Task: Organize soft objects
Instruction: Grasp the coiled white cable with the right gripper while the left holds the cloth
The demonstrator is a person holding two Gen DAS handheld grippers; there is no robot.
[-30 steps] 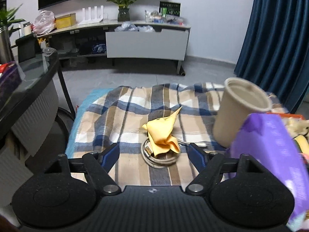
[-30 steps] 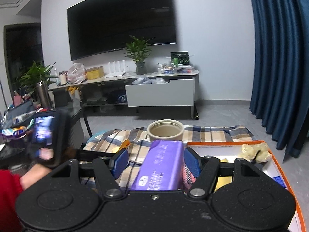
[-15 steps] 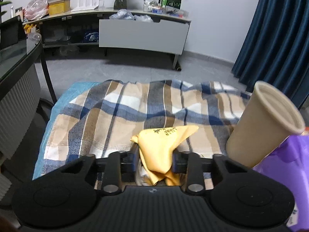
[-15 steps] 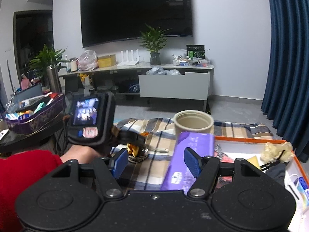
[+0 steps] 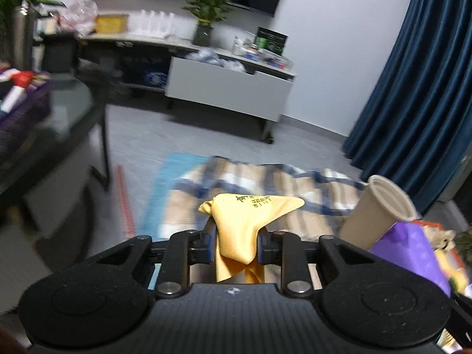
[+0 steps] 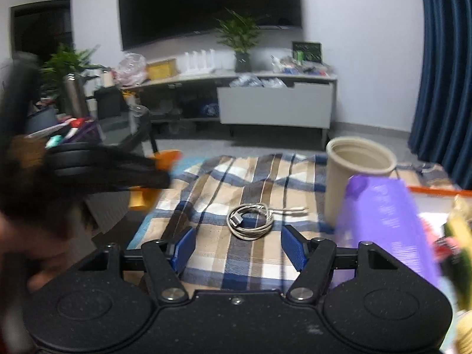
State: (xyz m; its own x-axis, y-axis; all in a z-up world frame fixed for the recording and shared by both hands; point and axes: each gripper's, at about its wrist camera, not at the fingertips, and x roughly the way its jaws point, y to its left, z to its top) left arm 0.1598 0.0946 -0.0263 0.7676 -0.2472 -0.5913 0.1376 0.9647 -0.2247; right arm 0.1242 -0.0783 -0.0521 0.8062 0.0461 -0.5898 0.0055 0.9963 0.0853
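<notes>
Plaid blanket (image 6: 236, 250), left gripper (image 5: 236, 243) now clenching lifted yellow cloth (image 5: 244, 221), right gripper (image 6: 237, 244) released

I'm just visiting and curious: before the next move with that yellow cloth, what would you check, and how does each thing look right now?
1. Left gripper shut on the yellow cloth: ok.
2. Cloth lifted off the plaid blanket: ok.
3. Right gripper open and empty: ok.
4. Coiled cable lies alone on the blanket, ahead of the right gripper: ok.
5. Beige cup upright: ok.
6. Where the cloth should go: cannot tell.
</notes>
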